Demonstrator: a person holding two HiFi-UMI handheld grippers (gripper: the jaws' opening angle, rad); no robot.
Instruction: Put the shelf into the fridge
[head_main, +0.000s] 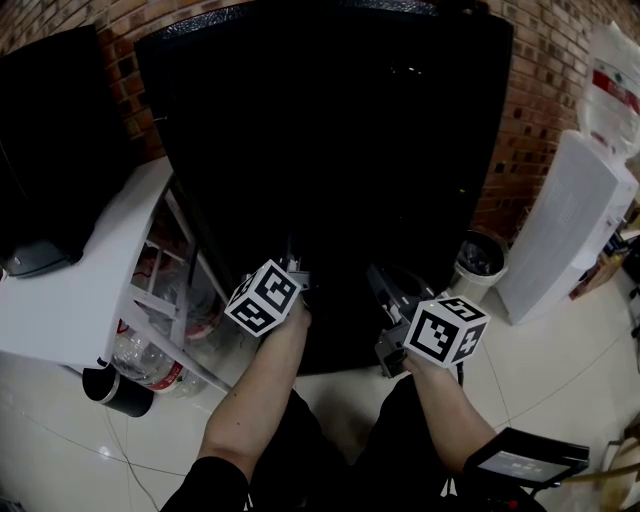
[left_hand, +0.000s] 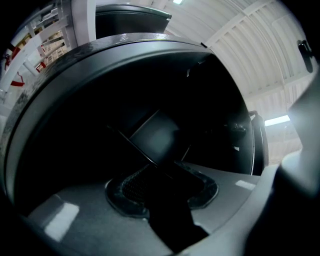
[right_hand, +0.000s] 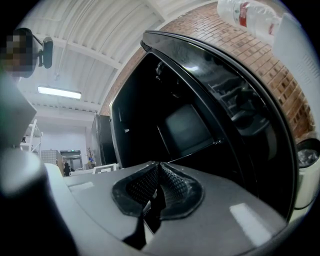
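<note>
The black fridge (head_main: 330, 150) stands in front of me, with its white-lined door (head_main: 90, 290) swung open to the left. A dark flat shelf (left_hand: 155, 137) reaches into the dark interior, and one thin edge of it runs back between the left jaws. My left gripper (left_hand: 167, 182) is part closed on that shelf, low at the fridge's mouth (head_main: 292, 262). My right gripper (right_hand: 159, 175) is shut, pads (right_hand: 175, 187) together, with nothing clearly between them. It hovers just right of the left one (head_main: 375, 272). A dark panel (right_hand: 187, 130) shows inside the fridge in the right gripper view.
Bottles (head_main: 150, 365) sit in the door's racks and a black cup (head_main: 115, 392) stands on the floor below. A bin (head_main: 480, 260) and a tall white appliance (head_main: 570, 220) stand to the right against the brick wall (head_main: 540, 100). A second black cabinet (head_main: 50, 130) is at the left.
</note>
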